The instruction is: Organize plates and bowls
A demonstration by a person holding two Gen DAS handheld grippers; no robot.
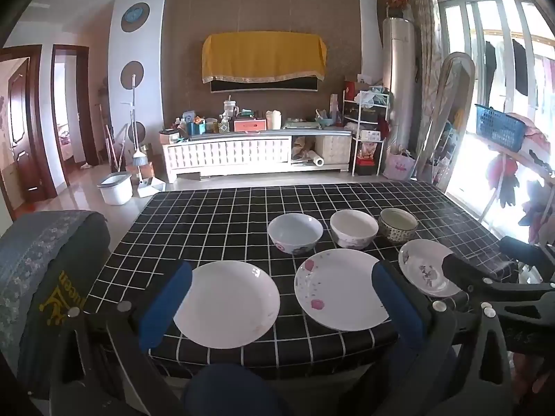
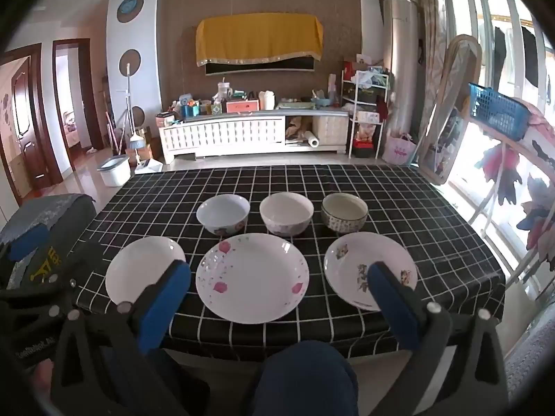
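Checked table (image 2: 399, 187) with three plates near front edge, three bowls behind; yellow writing on chair cover (image 1: 57, 298) unreadable; left gripper (image 1: 281, 298) and right gripper (image 2: 281, 291) both wide apart, holding nothing.

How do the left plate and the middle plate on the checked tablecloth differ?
The left plate is plain white; the middle plate carries pink flowers and speckles. The left plate looks smaller than the middle plate. The left plate has no bowl directly behind it; the middle plate sits before two bowls. Both lie flat, empty, near the front edge.
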